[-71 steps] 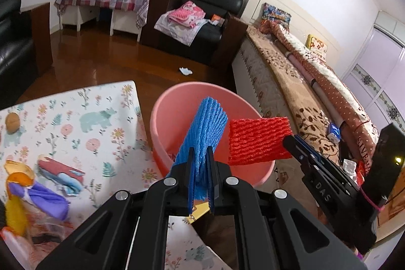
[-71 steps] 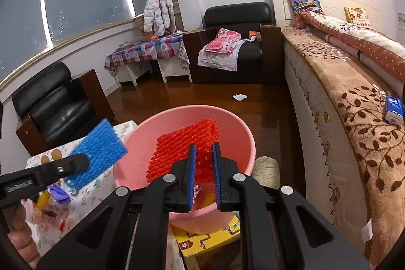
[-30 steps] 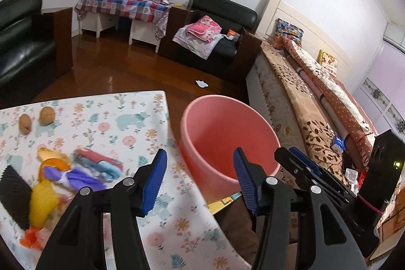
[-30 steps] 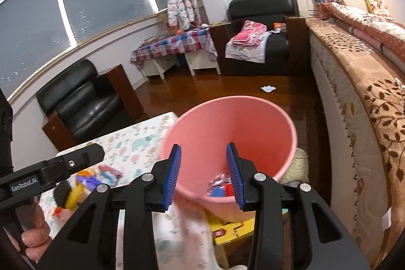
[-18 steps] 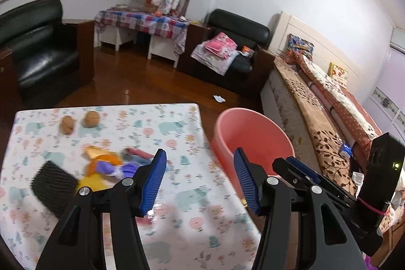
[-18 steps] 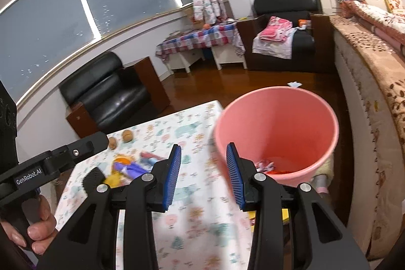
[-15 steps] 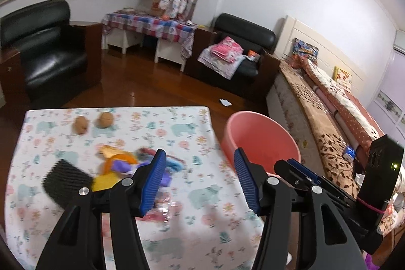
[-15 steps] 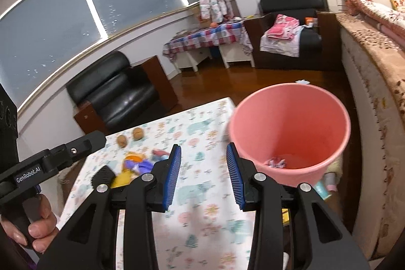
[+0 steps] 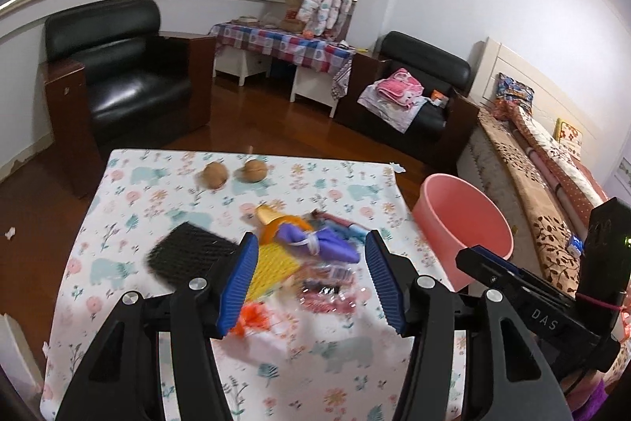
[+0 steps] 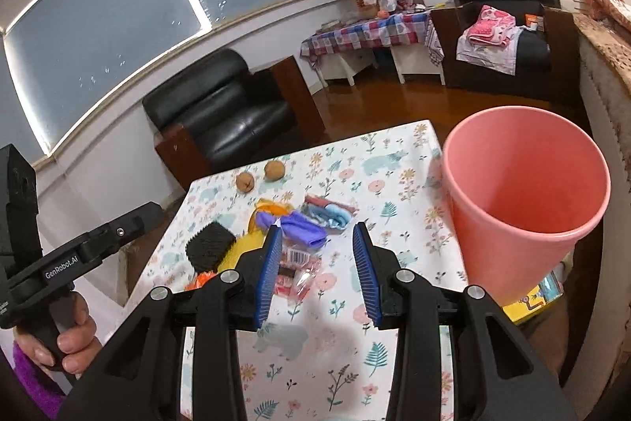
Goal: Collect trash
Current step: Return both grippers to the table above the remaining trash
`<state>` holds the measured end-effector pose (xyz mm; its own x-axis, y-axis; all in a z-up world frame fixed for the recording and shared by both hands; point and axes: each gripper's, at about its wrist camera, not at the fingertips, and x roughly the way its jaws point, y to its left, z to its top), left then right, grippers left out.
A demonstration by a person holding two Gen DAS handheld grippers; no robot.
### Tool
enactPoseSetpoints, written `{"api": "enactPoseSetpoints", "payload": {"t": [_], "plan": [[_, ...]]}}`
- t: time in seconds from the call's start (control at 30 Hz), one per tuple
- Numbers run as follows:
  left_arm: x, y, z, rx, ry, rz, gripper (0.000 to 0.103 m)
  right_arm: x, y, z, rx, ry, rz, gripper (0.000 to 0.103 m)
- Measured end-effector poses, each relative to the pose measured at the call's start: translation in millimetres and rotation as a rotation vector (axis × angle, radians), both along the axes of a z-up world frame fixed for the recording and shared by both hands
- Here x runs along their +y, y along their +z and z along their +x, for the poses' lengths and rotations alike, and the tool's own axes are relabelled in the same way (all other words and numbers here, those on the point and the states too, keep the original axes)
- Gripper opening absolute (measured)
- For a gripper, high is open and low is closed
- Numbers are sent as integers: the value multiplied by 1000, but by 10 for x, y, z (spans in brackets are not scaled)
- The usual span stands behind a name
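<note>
On the floral-clothed counter [image 9: 130,223] a heap of trash [image 9: 299,243] is lying beside the pink bin [image 10: 524,192] — you're holding the left gripper [image 9: 311,279] and right gripper [image 10: 317,273] above it, both spread wide and empty.

Read "DAS" in pale letters on the black body of the right gripper [image 9: 546,312] in the left wrist view. Read "GenRobot.AI" on the left gripper [image 10: 63,269] in the right wrist view.
</note>
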<state>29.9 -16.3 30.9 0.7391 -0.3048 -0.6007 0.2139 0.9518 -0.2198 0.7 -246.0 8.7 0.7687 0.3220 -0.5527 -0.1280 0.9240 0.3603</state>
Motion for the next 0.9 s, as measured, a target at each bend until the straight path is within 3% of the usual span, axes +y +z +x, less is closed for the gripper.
{"api": "enactPoseSetpoints", "payload": {"t": [0.23,0.47,0.7,0.9], "plan": [[298,-57,-144,-4,32,-5,56,252,-2,-27,2,17,-98,38],[638,-184,-314,0,42,20,56,271,-164,35,80,44,-55,38],[770,-501,-306,89,14,14,56,360,-298,76,87,92,-57,38],[519,-739,-140,172,-30,0,56,410,-456,145,123,119,-47,38]]}}
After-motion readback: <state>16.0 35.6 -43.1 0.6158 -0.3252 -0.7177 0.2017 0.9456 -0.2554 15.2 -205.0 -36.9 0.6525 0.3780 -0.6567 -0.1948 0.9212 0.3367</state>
